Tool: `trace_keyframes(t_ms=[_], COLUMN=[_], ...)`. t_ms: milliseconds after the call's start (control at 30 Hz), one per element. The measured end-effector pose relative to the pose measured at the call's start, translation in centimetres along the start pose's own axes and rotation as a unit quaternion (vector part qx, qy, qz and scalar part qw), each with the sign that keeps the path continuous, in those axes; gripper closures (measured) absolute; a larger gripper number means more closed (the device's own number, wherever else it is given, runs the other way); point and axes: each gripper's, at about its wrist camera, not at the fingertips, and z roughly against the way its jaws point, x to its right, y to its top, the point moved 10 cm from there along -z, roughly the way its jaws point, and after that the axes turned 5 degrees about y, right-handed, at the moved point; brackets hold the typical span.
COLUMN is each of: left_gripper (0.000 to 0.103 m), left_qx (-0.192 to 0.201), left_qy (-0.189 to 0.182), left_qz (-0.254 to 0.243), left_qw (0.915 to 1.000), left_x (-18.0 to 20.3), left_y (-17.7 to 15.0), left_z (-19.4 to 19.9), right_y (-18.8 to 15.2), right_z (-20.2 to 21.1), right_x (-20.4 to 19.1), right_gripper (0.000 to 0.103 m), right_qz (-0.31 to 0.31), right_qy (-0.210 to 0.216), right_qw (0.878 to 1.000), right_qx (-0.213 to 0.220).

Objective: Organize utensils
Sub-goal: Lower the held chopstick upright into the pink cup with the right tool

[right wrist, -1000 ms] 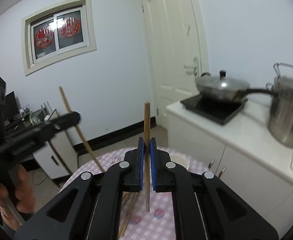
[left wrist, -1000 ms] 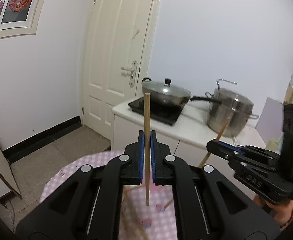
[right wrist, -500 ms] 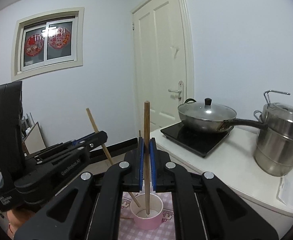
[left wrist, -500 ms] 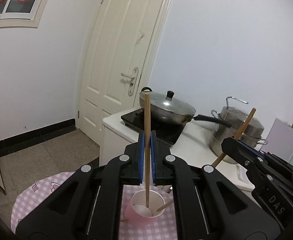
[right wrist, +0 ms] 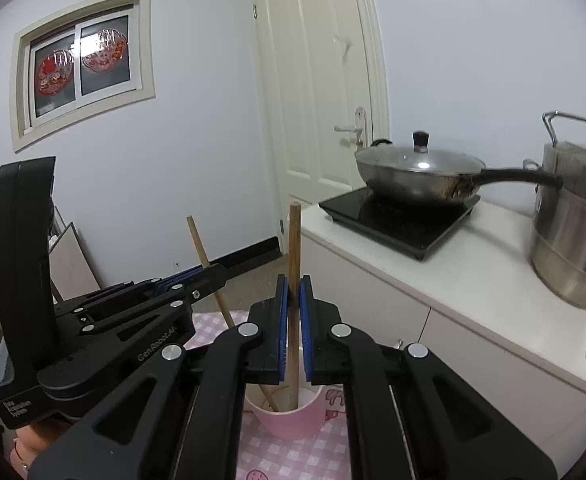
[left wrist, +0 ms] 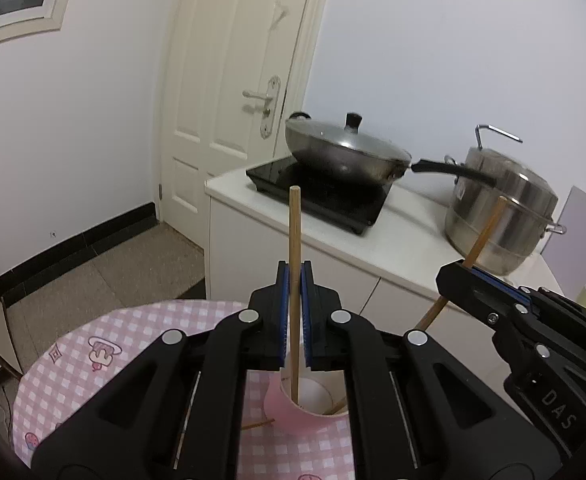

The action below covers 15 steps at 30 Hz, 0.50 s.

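My left gripper (left wrist: 294,280) is shut on a light wooden chopstick (left wrist: 294,240), held upright with its lower tip inside the pink cup (left wrist: 293,412). My right gripper (right wrist: 293,288) is shut on a darker wooden chopstick (right wrist: 294,248), also upright, its tip inside the same pink cup (right wrist: 289,420). Each gripper shows in the other's view: the right one (left wrist: 465,270) at the right with its slanted chopstick (left wrist: 485,232), the left one (right wrist: 209,276) at the left with its slanted chopstick (right wrist: 201,244).
The cup stands on a round table with a pink checked cloth (left wrist: 105,352). Another chopstick (left wrist: 259,424) lies on the cloth by the cup. Behind is a white counter (left wrist: 405,224) with an induction hob, a lidded wok (left wrist: 345,152) and a steel pot (left wrist: 501,208).
Both grippers have tilted down and come over the pink cup, and the two chopstick tips have gone down into it. Both stay shut on their chopsticks.
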Motion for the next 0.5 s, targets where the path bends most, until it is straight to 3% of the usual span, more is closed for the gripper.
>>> trace_keyframes(t_ms=[500], left_gripper=[0.096], left_qx=[-0.034], left_qy=[-0.014], left_qz=[-0.022], left_qw=[0.9991], left_x=[0.5], left_y=[-1.6], left_z=[-0.2], right_y=[-1.6], right_z=[-0.5], right_x=[1.1], right_gripper=[0.097], right_qz=[-0.026], right_qy=[0.000], right_qw=[0.999], right_qx=[-0.025])
